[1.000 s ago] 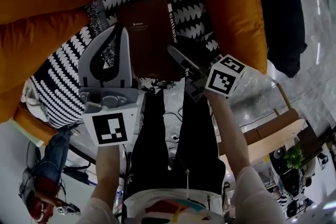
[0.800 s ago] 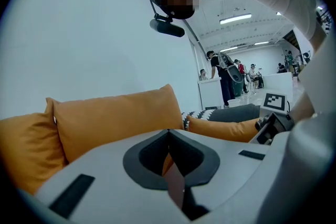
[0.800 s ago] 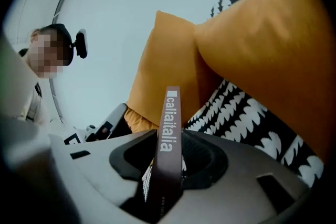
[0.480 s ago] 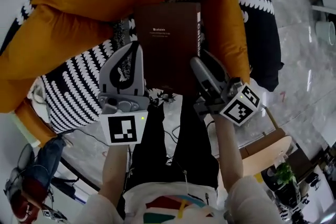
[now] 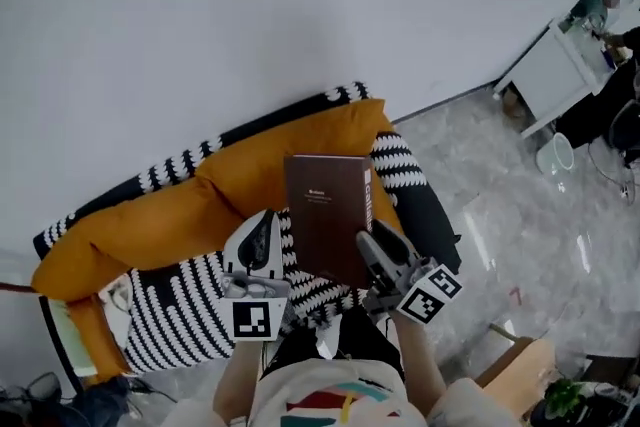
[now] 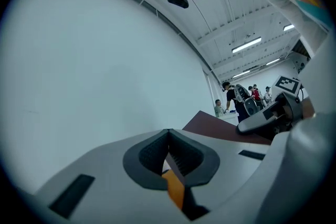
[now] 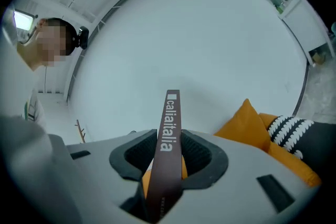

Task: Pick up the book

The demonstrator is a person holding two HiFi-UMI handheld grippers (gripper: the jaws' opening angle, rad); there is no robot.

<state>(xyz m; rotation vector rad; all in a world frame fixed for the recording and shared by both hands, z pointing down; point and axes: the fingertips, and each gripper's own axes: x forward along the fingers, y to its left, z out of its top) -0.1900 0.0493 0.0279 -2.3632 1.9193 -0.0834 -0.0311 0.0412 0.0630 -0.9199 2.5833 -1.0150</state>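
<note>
The book [image 5: 326, 215], a brown hardback, was held in the air in front of the person, and from the head view it was seen over the sofa [image 5: 170, 320]. Its cover faced up and its spine lay on the right side. It was gripped by the right gripper [image 5: 372, 253] at the lower right edge. In the right gripper view the spine [image 7: 169, 134], printed in white letters, was seen clamped edge-on between the two dark pads, which were closed tight against both faces. The spine rose past the jaw tips against the white wall [image 7: 199, 34].

The left gripper [image 5: 262, 227] was held just beside the book's left edge. In the left gripper view its jaws [image 6: 168, 132] were seen shut, with the tips meeting. No part of the book could be made out pressed between them. The brown cover [image 6: 220, 127] was seen off to the right, with the right gripper [image 6: 268, 115] on its far edge.

Two orange cushions [image 5: 250, 180] were propped along the back of the sofa, and a black-and-white patterned cover [image 5: 180, 305] was spread over the seat. A pale marble floor [image 5: 520, 215] lay to the right. A white table [image 5: 545, 75] stood at the far upper right.
</note>
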